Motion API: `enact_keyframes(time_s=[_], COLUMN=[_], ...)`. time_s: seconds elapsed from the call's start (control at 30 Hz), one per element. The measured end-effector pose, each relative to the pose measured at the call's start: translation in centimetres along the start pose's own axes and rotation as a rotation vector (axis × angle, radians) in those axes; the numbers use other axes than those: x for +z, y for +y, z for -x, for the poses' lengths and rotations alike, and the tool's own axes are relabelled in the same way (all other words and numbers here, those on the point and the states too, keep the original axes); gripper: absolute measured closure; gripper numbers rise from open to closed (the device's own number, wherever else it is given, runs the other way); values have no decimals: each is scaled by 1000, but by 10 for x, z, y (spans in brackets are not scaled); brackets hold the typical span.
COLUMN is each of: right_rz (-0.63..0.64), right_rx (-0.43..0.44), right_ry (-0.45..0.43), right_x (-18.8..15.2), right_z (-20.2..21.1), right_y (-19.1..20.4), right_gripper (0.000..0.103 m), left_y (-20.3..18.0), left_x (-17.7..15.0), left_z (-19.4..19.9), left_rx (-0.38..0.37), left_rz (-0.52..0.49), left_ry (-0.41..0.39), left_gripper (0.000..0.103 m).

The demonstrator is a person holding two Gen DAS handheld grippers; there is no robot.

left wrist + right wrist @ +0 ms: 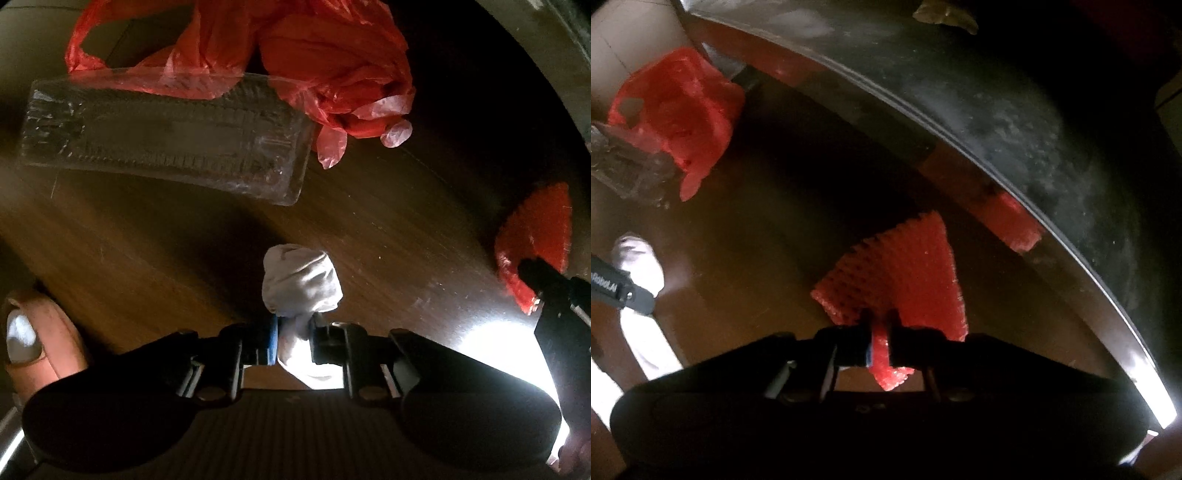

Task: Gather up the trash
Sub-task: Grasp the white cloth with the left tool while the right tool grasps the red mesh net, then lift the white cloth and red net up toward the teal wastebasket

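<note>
My left gripper (293, 326) points down at a brown wooden table (166, 236) and is shut on a crumpled white tissue (301, 284). Beyond it lie a clear plastic container (166, 136) and a crumpled red plastic bag (332, 62). My right gripper (881, 326) is shut on the near edge of a red foam net (905, 269) that rests on the table. The same net (535, 229) shows at the right of the left wrist view. The right wrist view has the red bag (679, 107), the container (624, 170) and the tissue (639, 258) at its left.
A shiny dark panel with a bright rim (997, 122) curves along the far right of the table and mirrors the net. A person's thumb (33, 332) shows at the lower left. Bright glare lies on the wood near the right gripper.
</note>
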State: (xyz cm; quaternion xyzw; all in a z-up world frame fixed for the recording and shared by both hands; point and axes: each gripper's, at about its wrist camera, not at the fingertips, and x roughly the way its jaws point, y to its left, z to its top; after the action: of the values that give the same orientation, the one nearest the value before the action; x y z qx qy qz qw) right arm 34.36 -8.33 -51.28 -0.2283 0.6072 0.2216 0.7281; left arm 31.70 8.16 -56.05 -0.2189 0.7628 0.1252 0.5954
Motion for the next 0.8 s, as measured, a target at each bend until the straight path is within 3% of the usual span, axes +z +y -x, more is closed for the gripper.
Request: enact_keyframes(time_s=[0.23,0.4,0.8], right_rz=[-23,-88,-126], right_rx=[14,37,33], right_ry=[-11,-69,-278], right_x=[-10,-13,-44], right_z=[44,94,252], right_y=[15,4,15], right_gripper=[98,98,98], left_y=[-6,-7,-11], left_x=[-7,-21,-101], left_z=[36,83,221], left_rx=[-25,-53,-115], left_rz=[6,6,-77], left_ry=[-17,-74,-279], left_gripper=[88,88,88])
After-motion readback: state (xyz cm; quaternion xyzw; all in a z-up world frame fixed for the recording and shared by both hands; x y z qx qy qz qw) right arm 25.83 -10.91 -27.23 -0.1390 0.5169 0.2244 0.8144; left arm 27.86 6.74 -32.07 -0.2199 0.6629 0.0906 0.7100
